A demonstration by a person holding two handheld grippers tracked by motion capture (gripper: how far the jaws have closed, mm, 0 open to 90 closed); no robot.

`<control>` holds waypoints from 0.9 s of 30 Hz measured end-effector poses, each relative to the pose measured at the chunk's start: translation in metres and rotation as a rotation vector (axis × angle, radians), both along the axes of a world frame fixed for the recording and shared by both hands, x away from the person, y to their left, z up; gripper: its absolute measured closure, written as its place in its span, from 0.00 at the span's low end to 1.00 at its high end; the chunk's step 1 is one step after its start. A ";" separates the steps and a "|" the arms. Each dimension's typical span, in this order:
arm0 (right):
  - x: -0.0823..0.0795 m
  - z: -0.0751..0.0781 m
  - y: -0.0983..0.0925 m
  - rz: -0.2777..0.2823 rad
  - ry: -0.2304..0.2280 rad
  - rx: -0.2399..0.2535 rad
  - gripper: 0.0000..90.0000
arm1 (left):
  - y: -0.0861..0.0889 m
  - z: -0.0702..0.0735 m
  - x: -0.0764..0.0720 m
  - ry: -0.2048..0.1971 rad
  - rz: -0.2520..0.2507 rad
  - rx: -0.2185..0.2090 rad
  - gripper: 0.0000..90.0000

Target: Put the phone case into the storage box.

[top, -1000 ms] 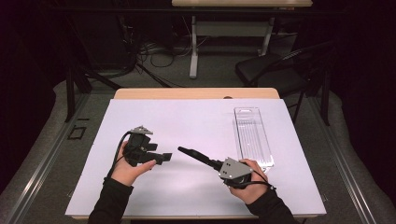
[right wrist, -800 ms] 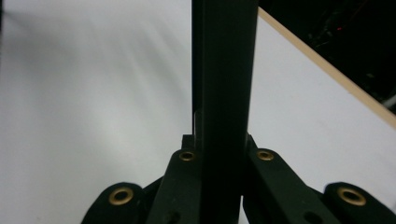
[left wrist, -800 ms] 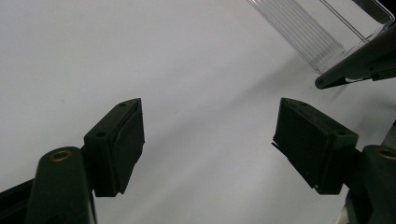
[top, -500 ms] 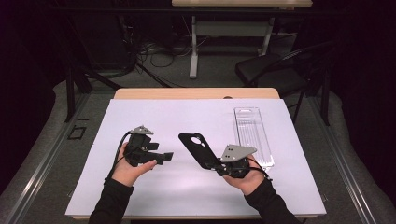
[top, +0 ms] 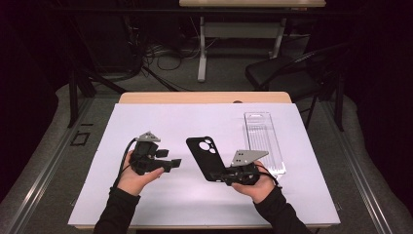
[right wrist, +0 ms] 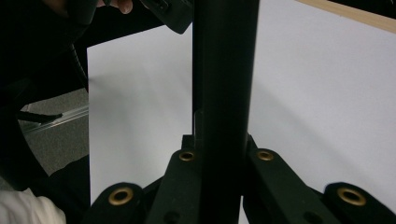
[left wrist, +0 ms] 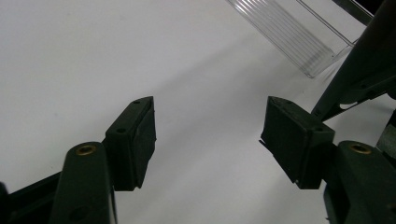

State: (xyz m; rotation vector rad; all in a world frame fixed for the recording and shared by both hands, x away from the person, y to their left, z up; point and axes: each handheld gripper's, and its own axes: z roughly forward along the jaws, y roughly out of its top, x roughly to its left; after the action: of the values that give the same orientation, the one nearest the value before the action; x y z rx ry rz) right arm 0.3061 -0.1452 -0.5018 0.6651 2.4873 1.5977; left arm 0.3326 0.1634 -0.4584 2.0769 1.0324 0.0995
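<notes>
Black phone case (top: 205, 157): clamped edge-on by the right gripper (top: 225, 173), tilted up, presumably for handover. Left gripper (top: 174, 163): jaws part-open, lately narrowing, nothing held.

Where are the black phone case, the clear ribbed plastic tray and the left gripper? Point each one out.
black phone case (top: 203, 155): high view, on its flat back below the camera cutout.
clear ribbed plastic tray (top: 263, 139): high view, on its ribbed floor.
left gripper (left wrist: 208, 133): left gripper view, midway between its open jaws.
</notes>
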 end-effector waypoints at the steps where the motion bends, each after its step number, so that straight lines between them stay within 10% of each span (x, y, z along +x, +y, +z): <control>1: 0.000 -0.001 0.000 -0.002 0.002 0.001 0.97 | 0.000 0.000 0.000 -0.002 -0.001 0.001 0.40; 18: 0.001 -0.011 -0.010 0.008 0.057 0.067 0.97 | 0.001 0.004 -0.006 -0.001 -0.069 -0.042 0.50; 27: 0.001 -0.014 -0.009 0.025 0.053 0.058 0.97 | 0.002 0.006 -0.007 -0.093 -0.161 -0.028 0.53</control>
State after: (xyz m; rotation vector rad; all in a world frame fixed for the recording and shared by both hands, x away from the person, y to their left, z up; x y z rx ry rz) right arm 0.3067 -0.1544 -0.5158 0.6958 2.5046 1.6879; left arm 0.3258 0.1651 -0.4520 2.1012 0.8038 0.0988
